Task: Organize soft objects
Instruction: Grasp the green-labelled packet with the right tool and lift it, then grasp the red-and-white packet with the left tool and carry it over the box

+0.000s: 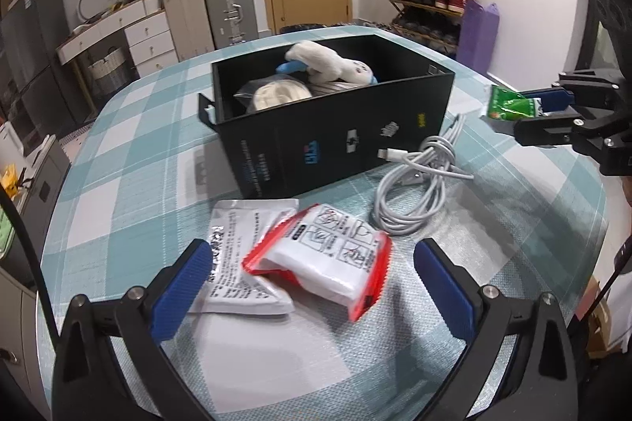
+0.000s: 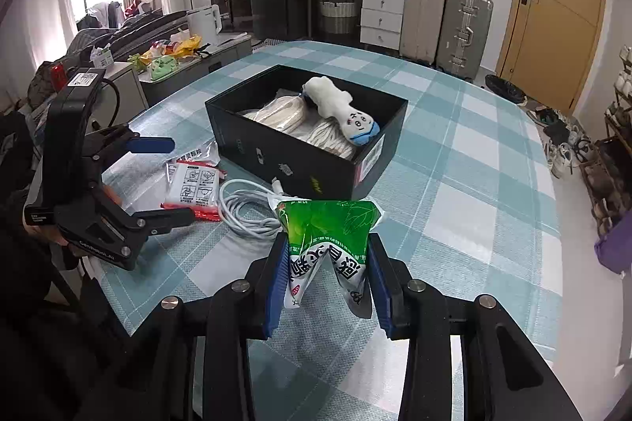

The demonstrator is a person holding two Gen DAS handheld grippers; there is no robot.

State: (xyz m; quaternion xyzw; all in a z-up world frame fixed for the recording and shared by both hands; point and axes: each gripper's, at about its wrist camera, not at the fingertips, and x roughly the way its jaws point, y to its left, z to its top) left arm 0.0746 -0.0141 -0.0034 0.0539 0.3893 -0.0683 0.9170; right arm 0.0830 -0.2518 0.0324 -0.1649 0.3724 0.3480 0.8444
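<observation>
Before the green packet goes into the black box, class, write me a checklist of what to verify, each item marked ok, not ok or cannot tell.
1. Right tongs shut on the green packet: ok, both pads press its sides.
2. Packet lifted off the table: ok, it hangs above the cloth.
3. Black box open on top: ok, no lid on it.
4. Room left in the box: cannot tell; the plush toy and bagged items fill much of it.
5. White cable out of the path: not ok, it lies between packet and box.
6. Left tongs free: ok, open over the red-edged packet, not gripping.
</observation>
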